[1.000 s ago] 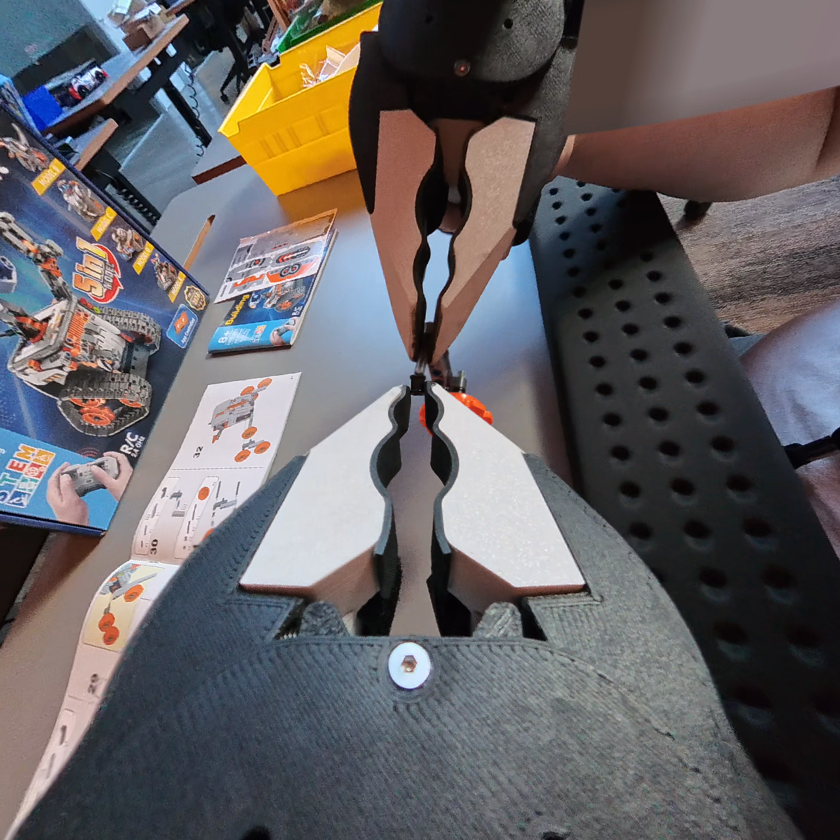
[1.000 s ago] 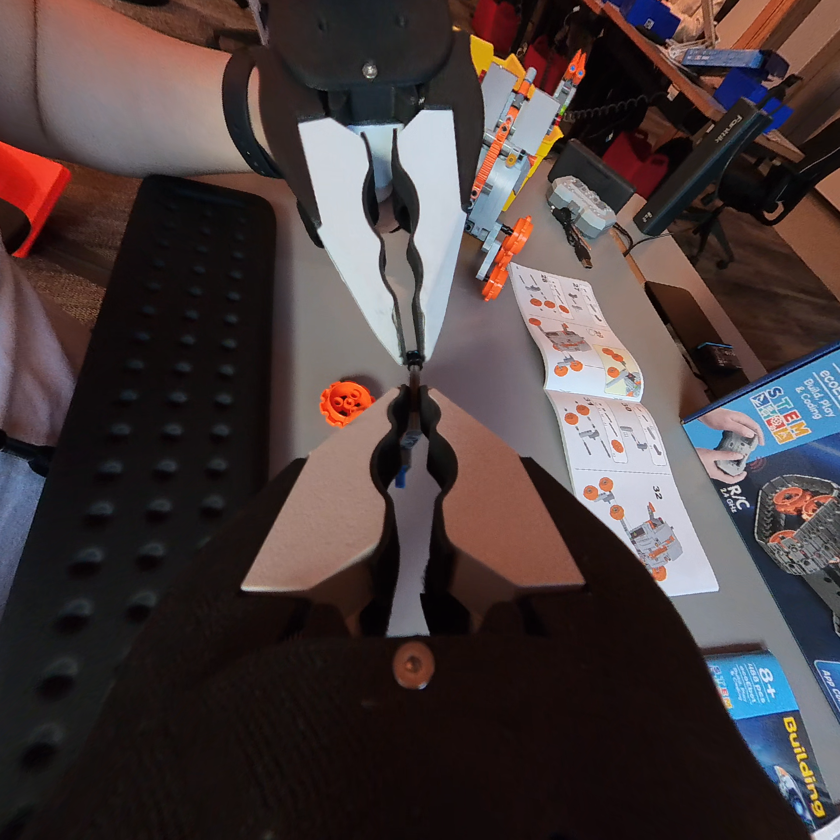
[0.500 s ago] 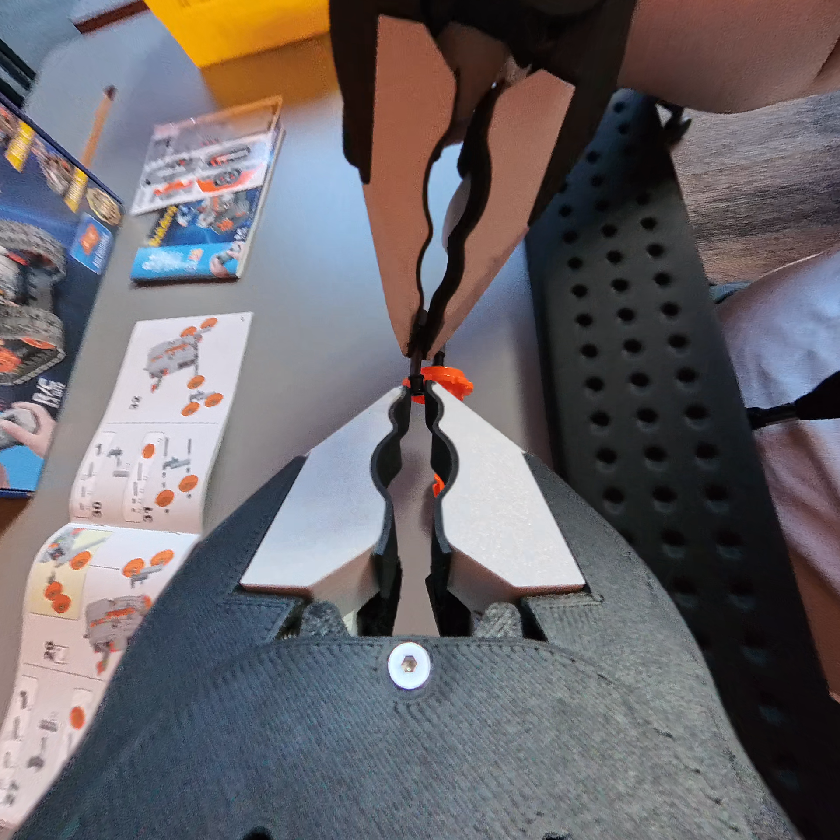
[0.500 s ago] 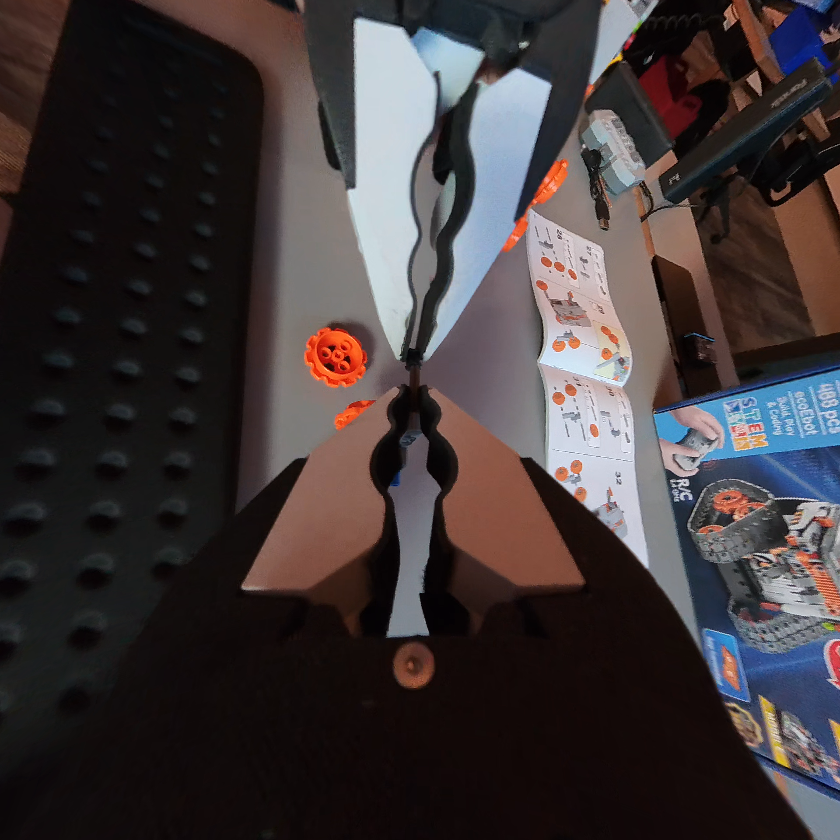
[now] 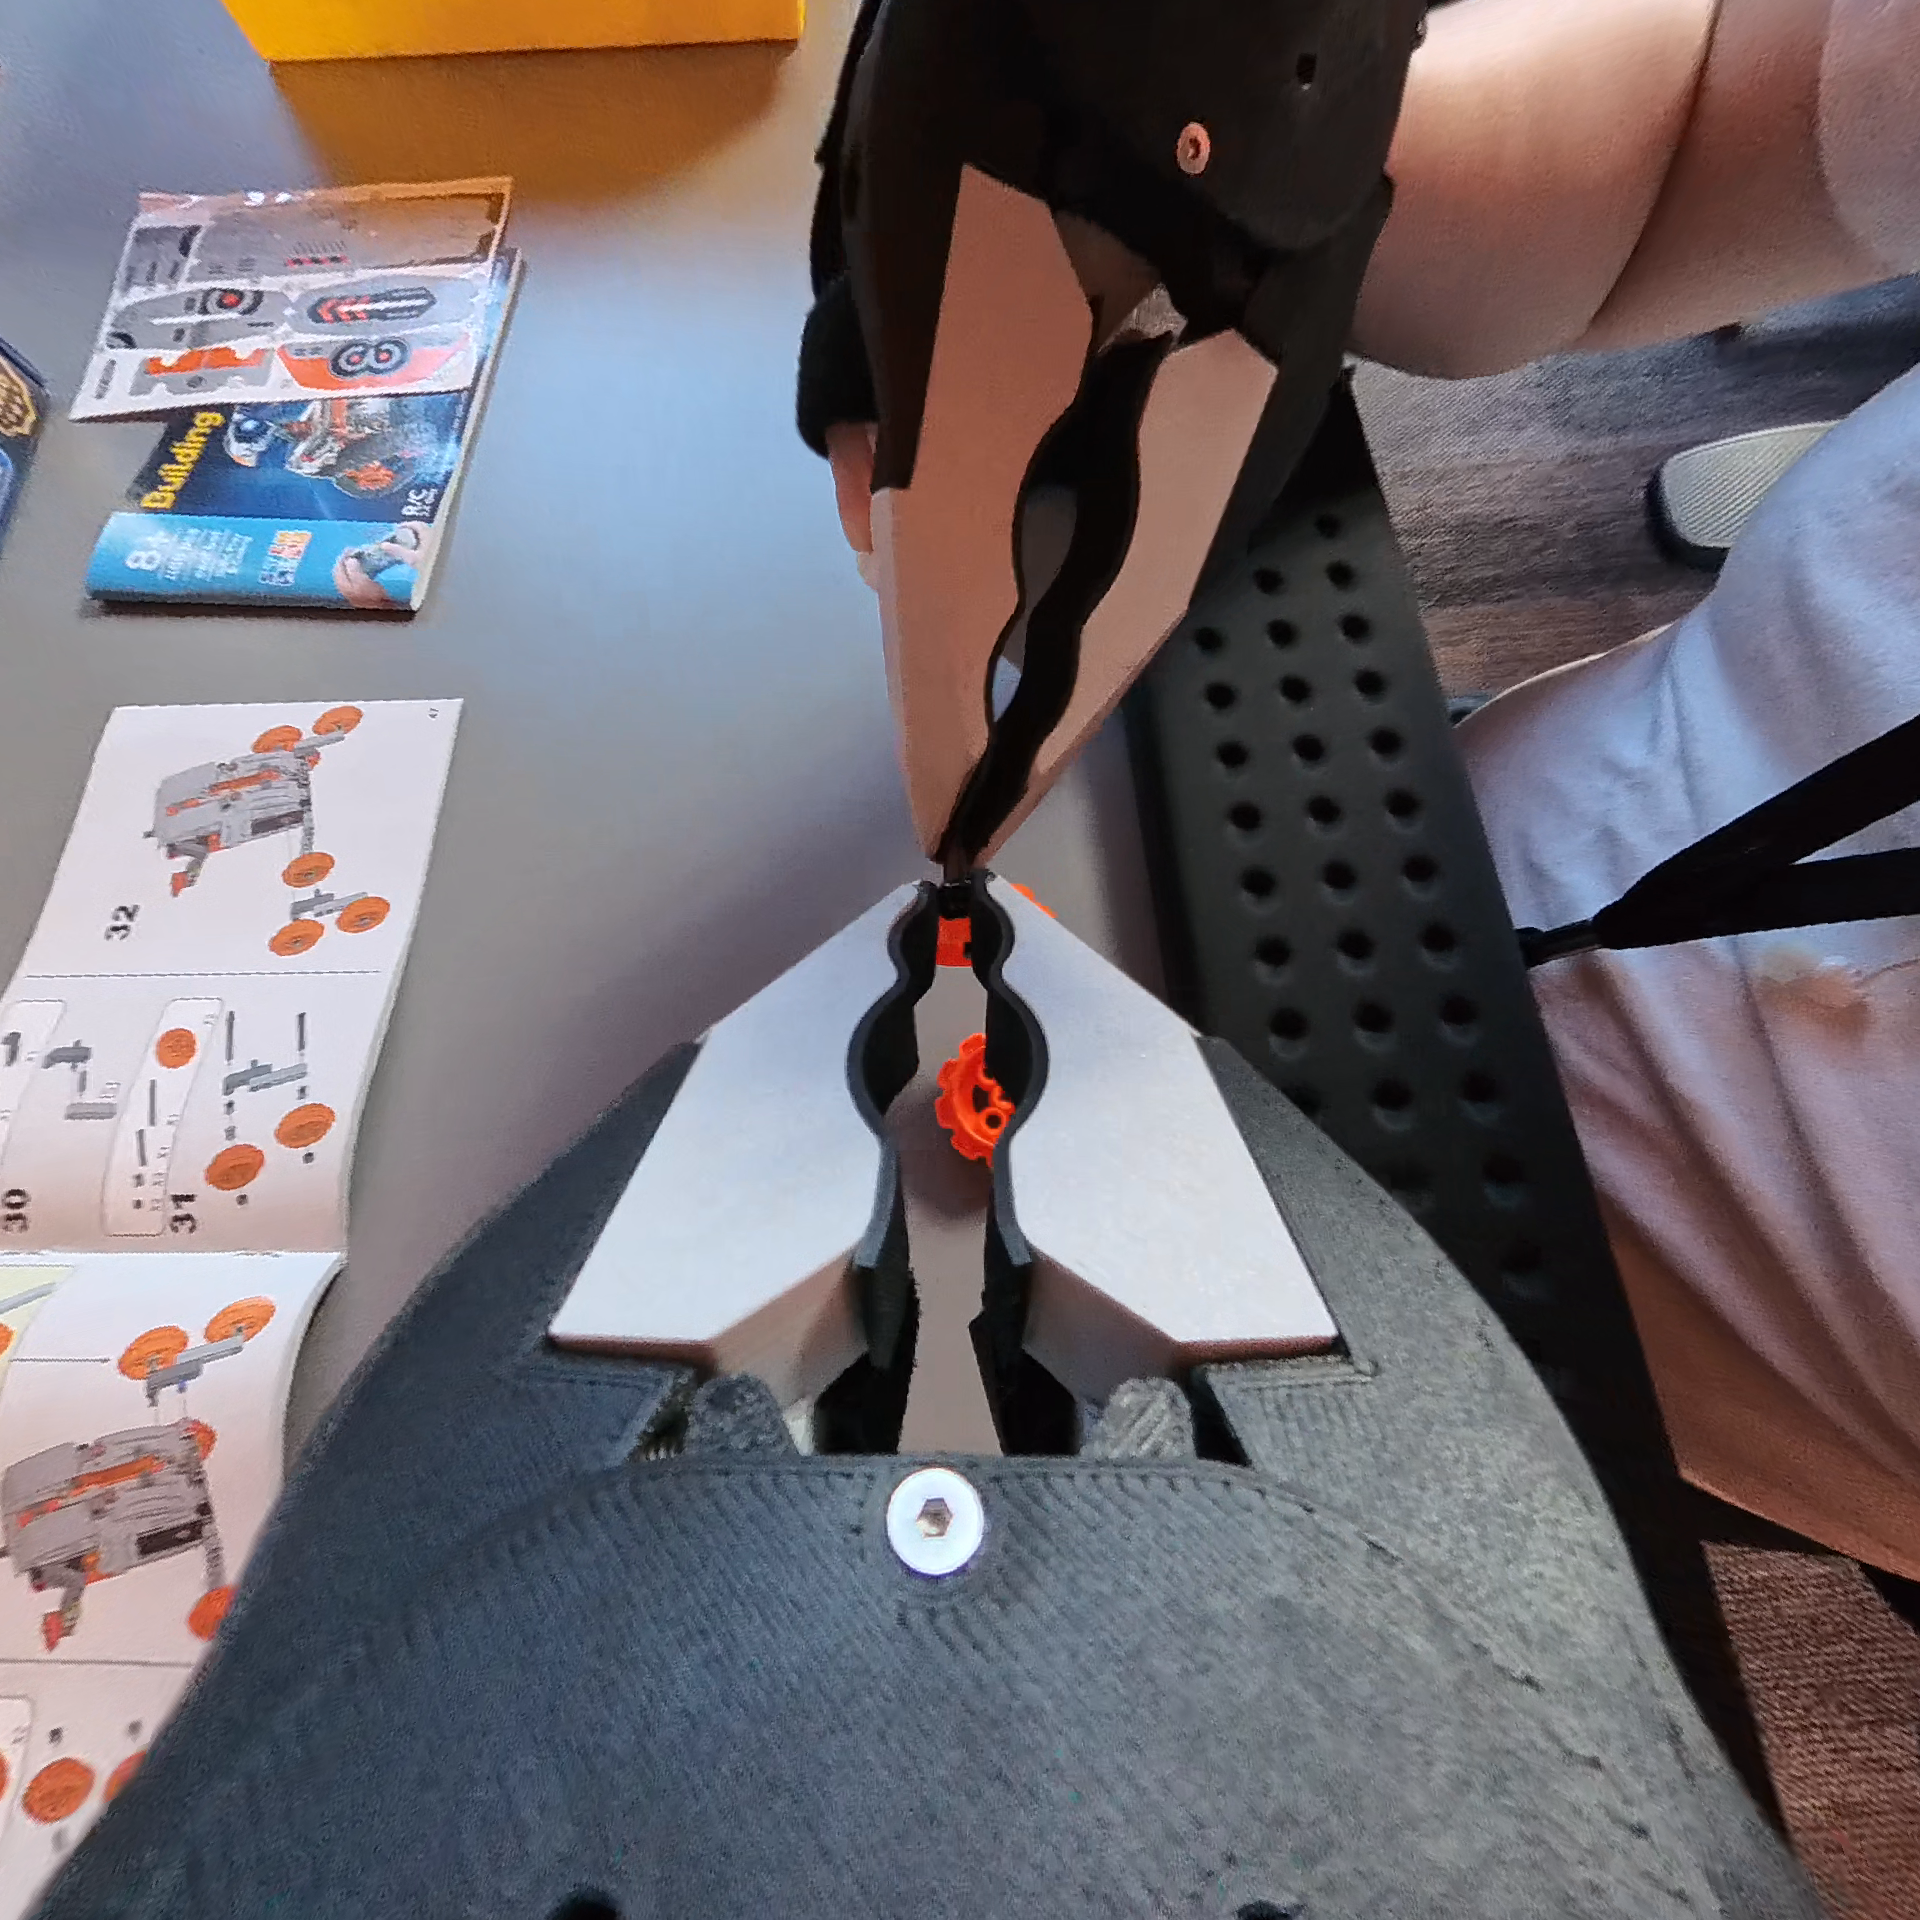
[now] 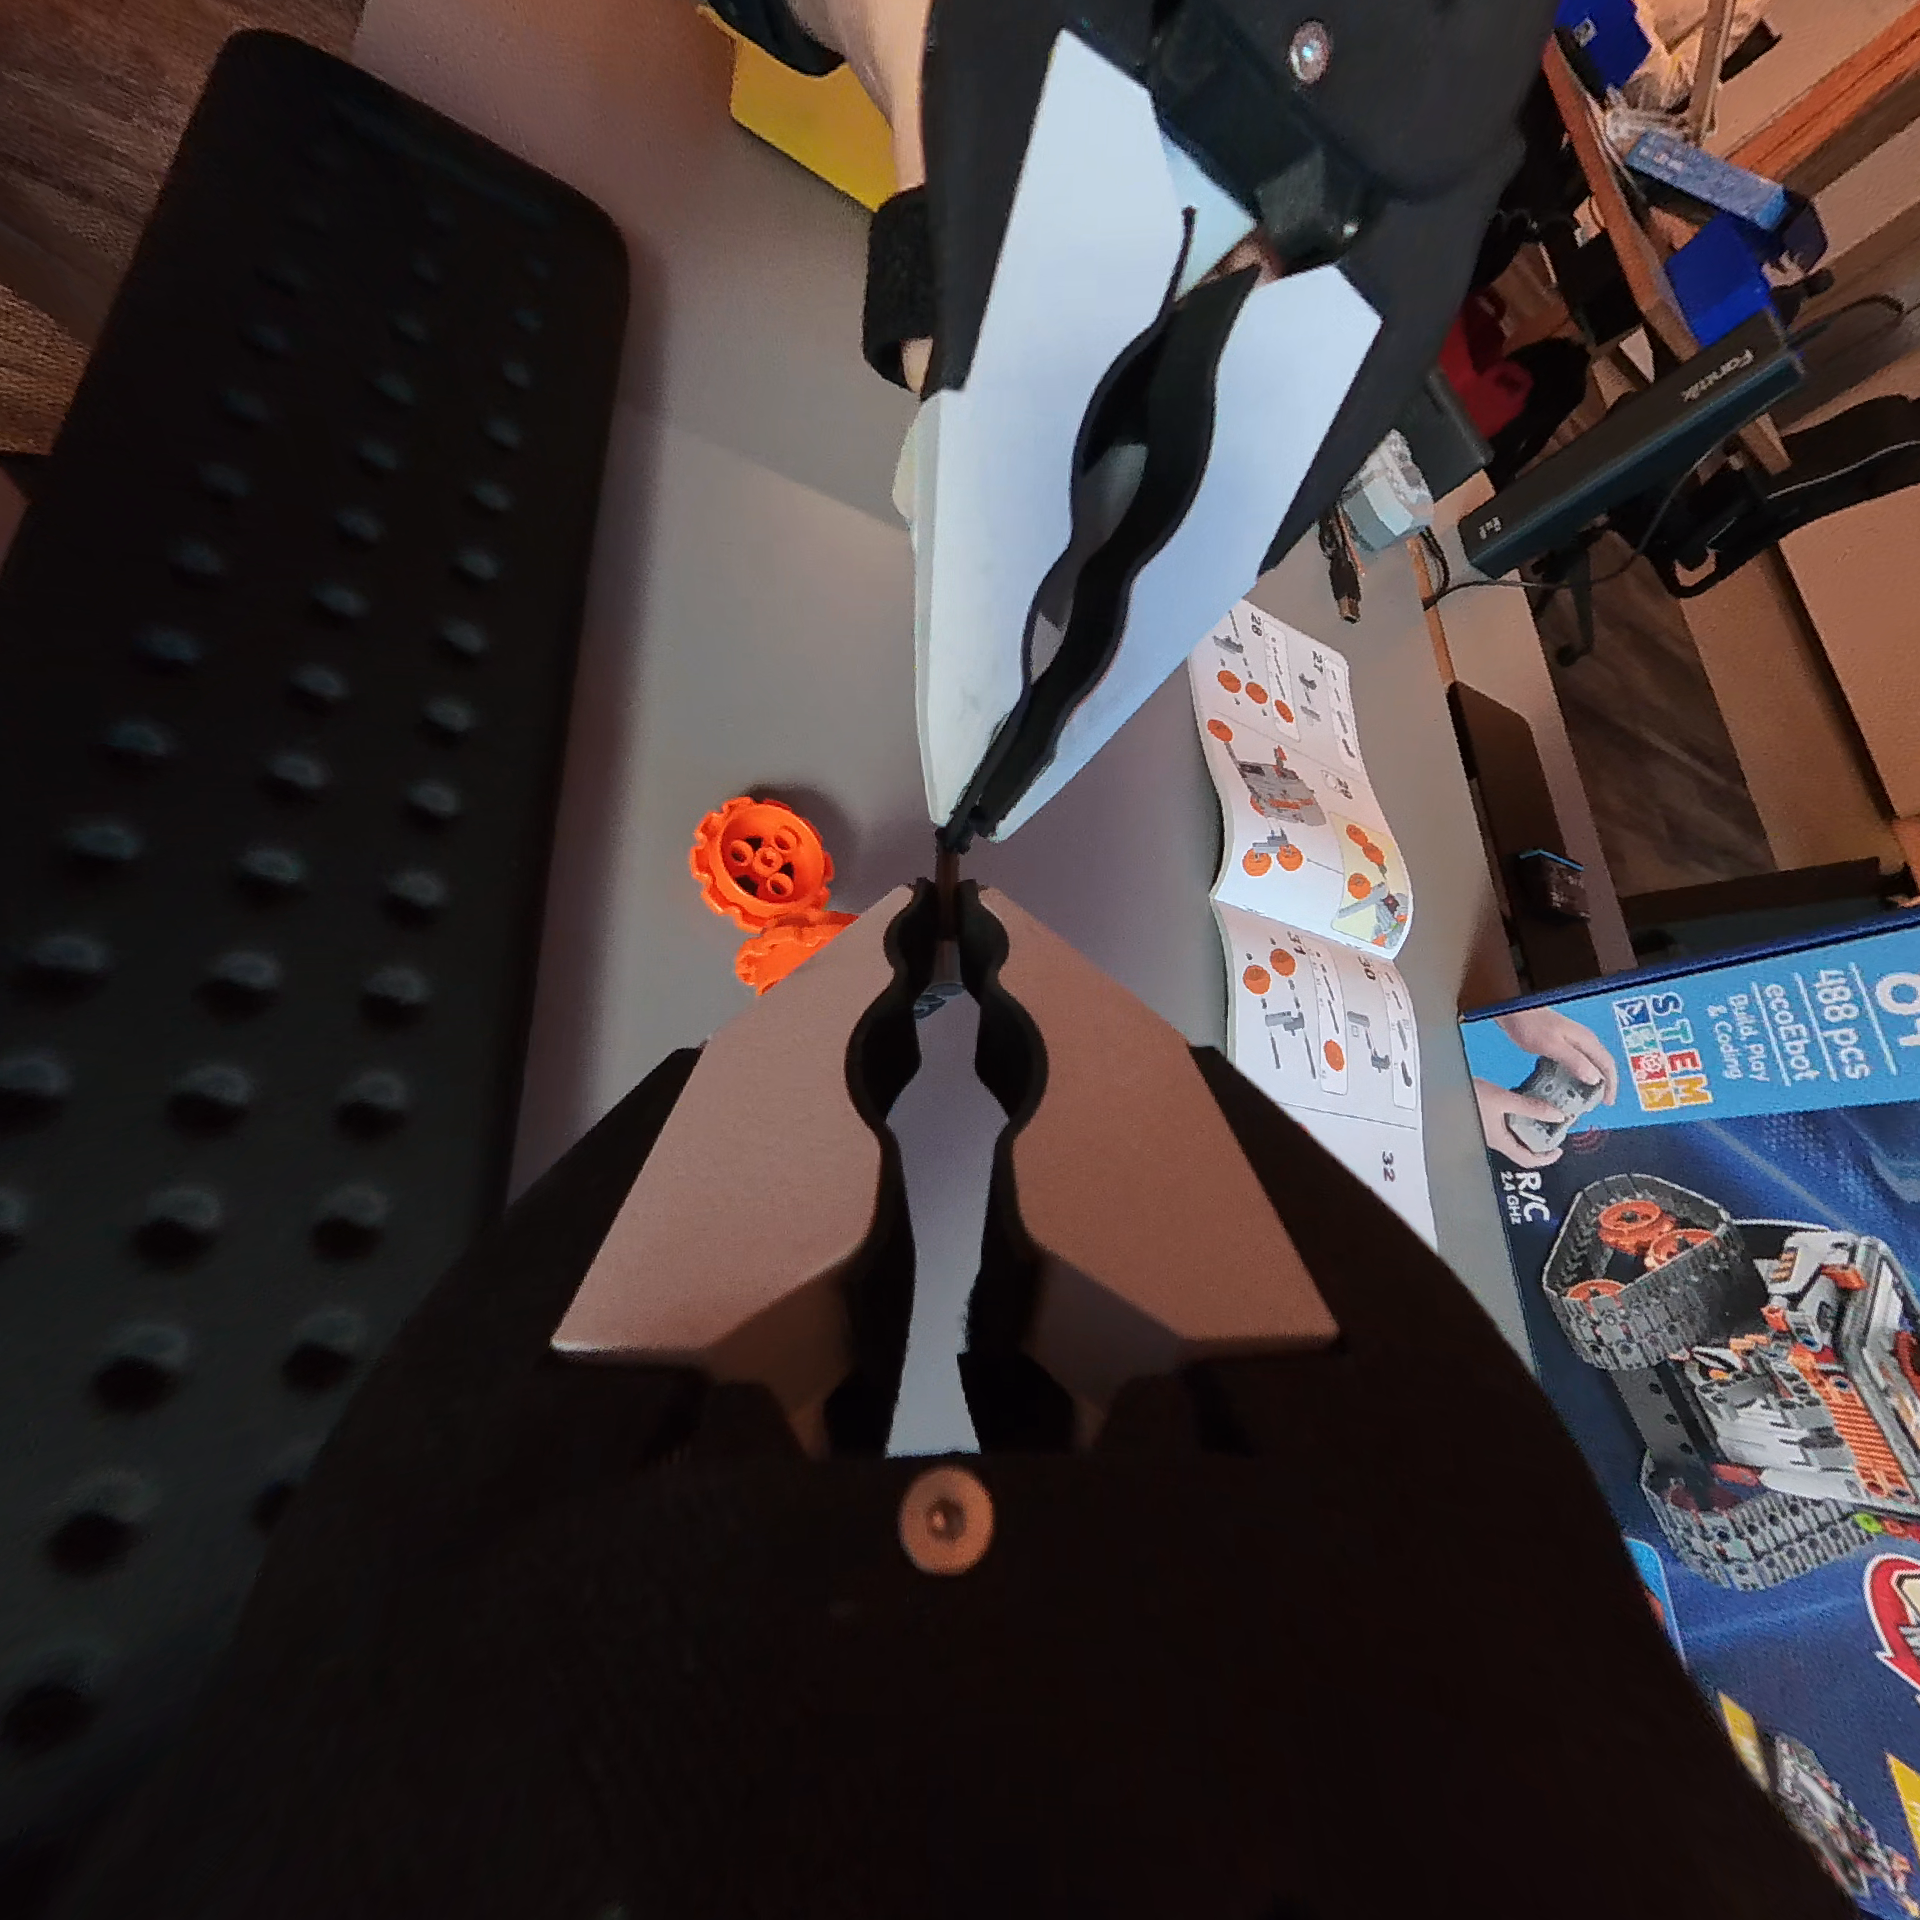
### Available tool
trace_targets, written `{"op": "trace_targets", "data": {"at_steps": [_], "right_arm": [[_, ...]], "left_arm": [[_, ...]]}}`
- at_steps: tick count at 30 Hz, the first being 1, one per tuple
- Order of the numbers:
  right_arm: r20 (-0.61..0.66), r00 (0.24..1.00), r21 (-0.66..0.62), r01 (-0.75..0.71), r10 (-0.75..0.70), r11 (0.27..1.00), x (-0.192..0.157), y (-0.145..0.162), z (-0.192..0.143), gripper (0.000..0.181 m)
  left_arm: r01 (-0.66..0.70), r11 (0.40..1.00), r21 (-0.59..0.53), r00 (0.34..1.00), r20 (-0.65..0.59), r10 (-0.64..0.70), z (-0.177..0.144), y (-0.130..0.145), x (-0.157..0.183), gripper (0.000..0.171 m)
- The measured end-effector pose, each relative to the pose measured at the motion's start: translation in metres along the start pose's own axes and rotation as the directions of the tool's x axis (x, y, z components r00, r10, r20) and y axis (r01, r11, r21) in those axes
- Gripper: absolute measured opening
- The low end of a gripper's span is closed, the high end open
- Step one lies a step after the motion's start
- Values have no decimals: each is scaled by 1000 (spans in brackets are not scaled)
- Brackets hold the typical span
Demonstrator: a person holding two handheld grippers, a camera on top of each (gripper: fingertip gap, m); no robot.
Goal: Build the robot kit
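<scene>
My left gripper (image 5: 951,896) and my right gripper (image 6: 940,896) meet tip to tip above the grey table (image 5: 644,644). Both are shut on the ends of one small thin black pin (image 6: 945,868), which also shows in the left wrist view (image 5: 952,883). The right gripper (image 5: 954,852) comes down from above in the left wrist view; the left gripper (image 6: 961,828) does the same in the right wrist view. Two orange toothed wheels (image 6: 764,862) (image 6: 792,948) lie on the table just below the tips. One orange wheel (image 5: 971,1096) shows through the gap of my left fingers.
A black studded mat (image 6: 260,727) (image 5: 1340,831) runs along the table's edge by the person's lap. An open instruction leaflet (image 5: 229,935) (image 6: 1309,883), a small booklet (image 5: 301,416), a blue kit box (image 6: 1714,1247) and a yellow bin (image 5: 520,21) lie around. My left and right fingertips are right by each other. The orange wheel (image 5: 971,1096) is about equally far from each gripper, around 9 centimeters. It turns up in the right wrist view (image 6: 798,871) as well.
Both grippers have stayed tip to tip on the pin while tilting to look more steeply down at the table. The orange wheels now sit lower and nearer under the tips.
</scene>
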State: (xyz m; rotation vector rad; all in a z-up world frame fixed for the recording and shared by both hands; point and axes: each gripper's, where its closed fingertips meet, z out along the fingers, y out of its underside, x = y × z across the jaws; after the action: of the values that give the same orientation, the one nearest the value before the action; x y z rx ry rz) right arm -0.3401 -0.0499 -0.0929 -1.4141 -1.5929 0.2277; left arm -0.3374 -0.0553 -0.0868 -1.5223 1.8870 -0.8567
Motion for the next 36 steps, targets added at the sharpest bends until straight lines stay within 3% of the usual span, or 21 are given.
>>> {"op": "trace_targets", "data": {"at_steps": [4,11,17,24,28,36], "right_arm": [[-12,998,40,-60,60,997,4,0,0,2],[-65,992,102,-101,108,990,14,-6,-6,2],[-130,985,148,-90,109,985,23,-15,-13,2],[-190,975,179,-85,119,980,32,-23,-17,3],[-219,968,192,-81,123,978,35,-25,-19,3],[-273,960,222,6,56,975,34,-34,-26,3]], "left_arm": [[23,999,34,1000,16,-23,-2,-1,-4,5],[119,975,187,993,3,-122,-10,-11,-8,4],[281,886,369,960,-104,-261,-19,-22,-10,4],[357,799,484,934,-162,-319,-29,-30,-15,4],[393,759,519,919,-198,-341,-32,-33,-16,4],[536,646,543,843,-387,-373,-38,-39,-11,3]]}}
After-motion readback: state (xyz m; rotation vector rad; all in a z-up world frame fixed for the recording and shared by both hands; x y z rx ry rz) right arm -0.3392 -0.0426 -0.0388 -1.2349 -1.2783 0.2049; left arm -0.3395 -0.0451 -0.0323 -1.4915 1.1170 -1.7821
